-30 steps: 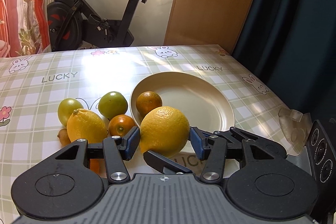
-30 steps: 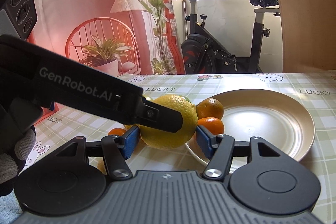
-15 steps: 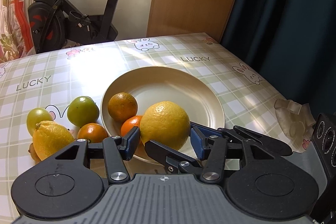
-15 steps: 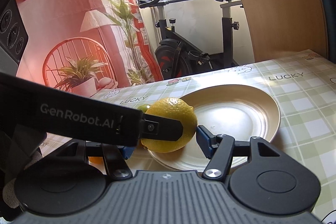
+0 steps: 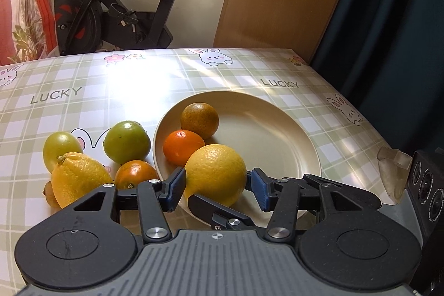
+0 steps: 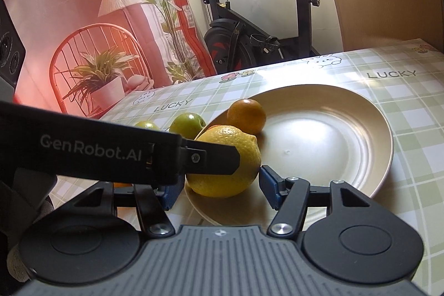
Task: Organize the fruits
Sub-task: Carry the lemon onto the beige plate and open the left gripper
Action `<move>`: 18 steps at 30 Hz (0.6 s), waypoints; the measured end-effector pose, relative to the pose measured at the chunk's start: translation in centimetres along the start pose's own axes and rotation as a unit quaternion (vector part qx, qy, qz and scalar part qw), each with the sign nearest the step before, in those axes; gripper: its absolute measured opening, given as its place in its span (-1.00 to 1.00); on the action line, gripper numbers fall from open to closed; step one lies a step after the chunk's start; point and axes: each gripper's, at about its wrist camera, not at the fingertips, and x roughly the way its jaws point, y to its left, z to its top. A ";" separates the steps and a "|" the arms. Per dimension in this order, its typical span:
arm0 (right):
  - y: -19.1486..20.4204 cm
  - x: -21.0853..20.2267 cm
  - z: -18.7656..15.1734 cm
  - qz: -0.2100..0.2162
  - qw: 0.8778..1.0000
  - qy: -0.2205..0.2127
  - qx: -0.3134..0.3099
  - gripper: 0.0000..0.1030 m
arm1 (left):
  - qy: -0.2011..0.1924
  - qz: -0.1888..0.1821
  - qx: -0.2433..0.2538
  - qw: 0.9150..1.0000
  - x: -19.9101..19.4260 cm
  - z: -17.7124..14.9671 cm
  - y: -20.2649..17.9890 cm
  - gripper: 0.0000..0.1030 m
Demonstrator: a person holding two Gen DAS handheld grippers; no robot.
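Counter (image 5: 194,74) w/ checked cloth carries everything. The plate (image 5: 277,129) sits mid-counter, its right half bare.

The big lemon (image 5: 215,174) is at the plate's near-left rim. Can't tell if it's resting on the rim or just clear of it.

Left tongs (image 5: 217,186) are clamped across the lemon, pads on both sides. Right tongs (image 6: 220,189) look closed on it too: right pad touches the peel, left pad is hidden behind the other tool.

Two oranges (image 5: 199,119) are already on the plate, just behind the lemon.

Prob. the step is setting the lemon down. To do it well:
- Carry it past the rim toward the bare side, so it won't roll off or bump the oranges.
- Lower until it's seated, then open one pair of tongs at a time.
- Back straight out.

Still off-plate at left: second lemon (image 5: 80,176), green fruit (image 5: 126,142), small orange (image 5: 136,176).
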 end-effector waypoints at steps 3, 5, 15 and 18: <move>0.2 0.6 0.3 -0.002 1.000 -0.001 -0.011 0.18 | -0.007 0.011 -0.004 1.000 0.0 0.3 0.4 0.05; 0.5 1.0 0.6 -0.001 1.000 -0.006 -0.025 0.17 | -0.009 0.017 -0.010 1.000 0.1 0.4 0.7 0.05; 1.3 2.6 0.8 -0.003 0.999 -0.012 -0.051 0.17 | -0.022 0.031 -0.024 0.999 0.2 1.1 1.6 0.05; 1.4 2.8 0.8 -0.005 0.999 -0.008 -0.054 0.18 | -0.027 0.029 -0.022 0.999 -0.1 1.0 1.5 0.05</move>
